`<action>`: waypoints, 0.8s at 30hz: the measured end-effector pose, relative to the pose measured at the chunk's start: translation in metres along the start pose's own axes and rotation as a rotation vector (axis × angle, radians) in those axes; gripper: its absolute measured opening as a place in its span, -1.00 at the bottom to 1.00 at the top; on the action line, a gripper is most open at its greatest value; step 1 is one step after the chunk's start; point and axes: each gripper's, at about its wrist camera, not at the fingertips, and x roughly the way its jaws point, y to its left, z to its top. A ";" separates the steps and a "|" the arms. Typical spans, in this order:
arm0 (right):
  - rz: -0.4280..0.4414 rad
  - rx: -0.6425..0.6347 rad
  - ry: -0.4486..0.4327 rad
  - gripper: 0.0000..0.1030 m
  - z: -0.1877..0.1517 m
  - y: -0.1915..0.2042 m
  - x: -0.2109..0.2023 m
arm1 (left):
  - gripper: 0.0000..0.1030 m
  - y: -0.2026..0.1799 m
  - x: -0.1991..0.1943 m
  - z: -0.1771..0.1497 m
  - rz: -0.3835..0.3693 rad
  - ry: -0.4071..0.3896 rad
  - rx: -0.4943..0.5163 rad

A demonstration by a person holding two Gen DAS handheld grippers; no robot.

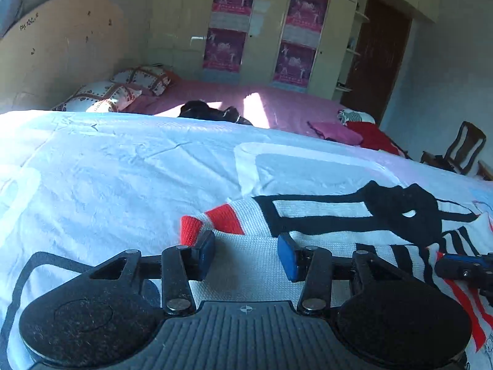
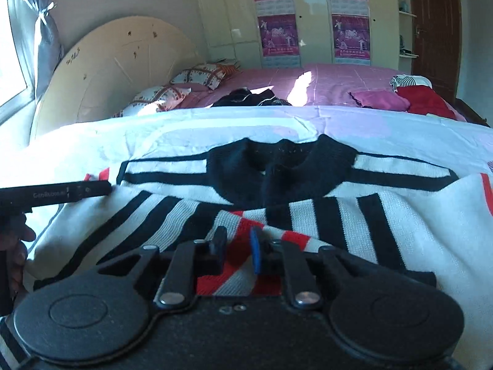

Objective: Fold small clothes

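A white knit sweater (image 2: 409,225) with black stripes, a black collar (image 2: 277,166) and red cuffs lies spread on a white bed cover (image 1: 107,169). My left gripper (image 1: 246,256) is open above the white sleeve, just short of its red cuff (image 1: 225,219); the cloth lies flat below the pads. My right gripper (image 2: 238,248) is nearly closed, pinching a raised ridge of the sweater's red-and-white striped part (image 2: 243,225). In the right wrist view the left gripper (image 2: 61,192) reaches in from the left edge, held by a hand (image 2: 15,237). Part of the right gripper (image 1: 462,268) shows at the right edge of the left wrist view.
Beyond the white cover lies a pink bed (image 1: 277,101) with patterned pillows (image 1: 101,95), a black garment (image 1: 212,112), and pink (image 1: 336,132) and red clothes (image 1: 372,138). A wardrobe with posters (image 1: 231,21), a brown door (image 1: 379,55) and a chair (image 1: 462,148) stand behind.
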 end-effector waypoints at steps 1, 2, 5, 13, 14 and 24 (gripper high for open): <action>0.001 0.018 0.010 -0.78 0.003 -0.002 -0.002 | -0.12 -0.003 -0.004 0.005 0.024 0.002 0.020; -0.006 0.025 -0.014 -0.68 0.006 -0.003 -0.009 | 0.05 -0.006 -0.010 0.006 0.039 -0.021 0.040; -0.043 0.017 -0.010 -0.61 0.002 -0.005 -0.007 | 0.56 -0.006 -0.001 -0.008 0.101 0.018 0.102; -0.025 -0.011 -0.088 -0.60 0.004 -0.010 -0.046 | 0.56 -0.009 -0.075 -0.022 0.008 -0.083 -0.026; -0.016 -0.018 -0.082 -0.60 0.000 -0.010 -0.048 | 0.56 -0.015 -0.079 -0.029 -0.003 -0.079 -0.017; -0.031 -0.087 -0.077 -0.57 -0.020 -0.005 -0.075 | 0.58 -0.025 -0.097 -0.051 0.088 -0.051 -0.014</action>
